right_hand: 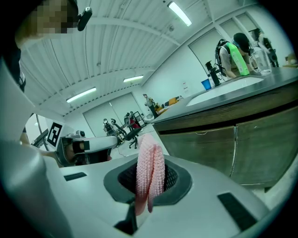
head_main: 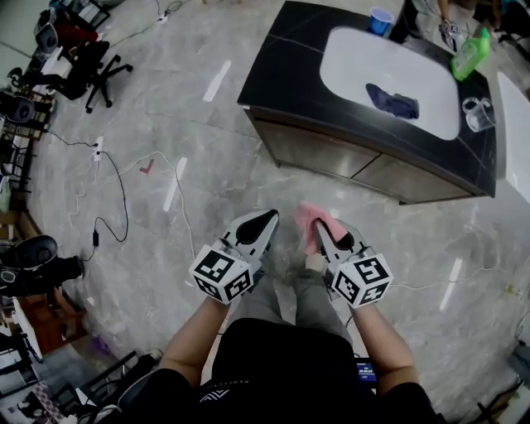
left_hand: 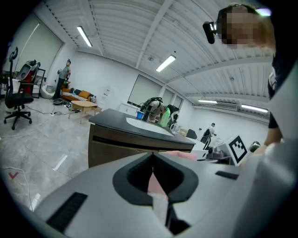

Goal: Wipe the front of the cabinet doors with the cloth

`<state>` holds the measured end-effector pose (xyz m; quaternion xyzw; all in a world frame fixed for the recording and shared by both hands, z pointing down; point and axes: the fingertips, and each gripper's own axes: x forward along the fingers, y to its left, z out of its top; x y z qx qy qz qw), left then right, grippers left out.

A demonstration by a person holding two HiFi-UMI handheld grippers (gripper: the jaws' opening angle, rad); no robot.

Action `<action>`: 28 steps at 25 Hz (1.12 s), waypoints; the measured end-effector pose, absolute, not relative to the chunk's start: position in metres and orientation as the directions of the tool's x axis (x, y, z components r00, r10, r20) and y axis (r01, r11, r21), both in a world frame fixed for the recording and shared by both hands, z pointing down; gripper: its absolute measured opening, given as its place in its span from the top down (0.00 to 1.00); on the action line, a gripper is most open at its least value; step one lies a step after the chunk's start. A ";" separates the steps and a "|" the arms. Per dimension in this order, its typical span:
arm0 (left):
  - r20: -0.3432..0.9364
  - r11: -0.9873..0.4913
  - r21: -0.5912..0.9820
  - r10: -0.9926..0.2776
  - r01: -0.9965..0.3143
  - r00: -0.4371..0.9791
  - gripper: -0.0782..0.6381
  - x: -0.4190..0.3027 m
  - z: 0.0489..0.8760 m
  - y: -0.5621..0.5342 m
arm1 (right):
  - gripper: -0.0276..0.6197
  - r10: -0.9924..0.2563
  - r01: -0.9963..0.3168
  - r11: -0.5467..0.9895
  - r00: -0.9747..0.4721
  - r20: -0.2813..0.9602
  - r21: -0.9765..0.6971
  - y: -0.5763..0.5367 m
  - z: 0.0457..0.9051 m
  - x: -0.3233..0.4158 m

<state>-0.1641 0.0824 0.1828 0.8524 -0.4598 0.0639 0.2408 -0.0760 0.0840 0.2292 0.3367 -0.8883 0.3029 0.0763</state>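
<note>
The wooden cabinet doors face me under a black counter with a white sink; they also show in the right gripper view as cabinet doors. My right gripper is shut on a pink knitted cloth, which sticks up folded between the jaws as the pink cloth. My left gripper is shut with nothing held, its jaws meeting at the left gripper. Both grippers hover over the floor, short of the cabinet.
A dark blue rag lies in the sink. A green bottle, a blue cup and a glass jug stand on the counter. Cables and office chairs sit at the left. People stand at the counter's far side.
</note>
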 end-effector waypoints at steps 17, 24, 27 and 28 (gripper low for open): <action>0.335 -0.528 0.379 -0.688 -0.760 0.644 0.88 -0.255 0.238 -0.002 | 0.89 -0.648 -0.720 0.533 -0.685 0.333 -0.445 0.008 0.271 -0.180; 0.332 -0.520 0.405 -0.682 -0.752 0.651 0.88 -0.274 0.266 -0.021 | 0.89 -0.677 -0.750 0.498 -0.650 0.345 -0.436 -0.024 0.299 -0.200; 0.339 -0.504 0.407 -0.691 -0.762 0.638 0.88 -0.283 0.279 -0.030 | 0.89 -0.681 -0.754 0.494 -0.645 0.347 -0.433 -0.039 0.314 -0.209; 0.339 -0.495 0.413 -0.696 -0.765 0.633 0.88 -0.286 0.284 -0.033 | 0.89 -0.682 -0.756 0.490 -0.643 0.348 -0.434 -0.044 0.320 -0.211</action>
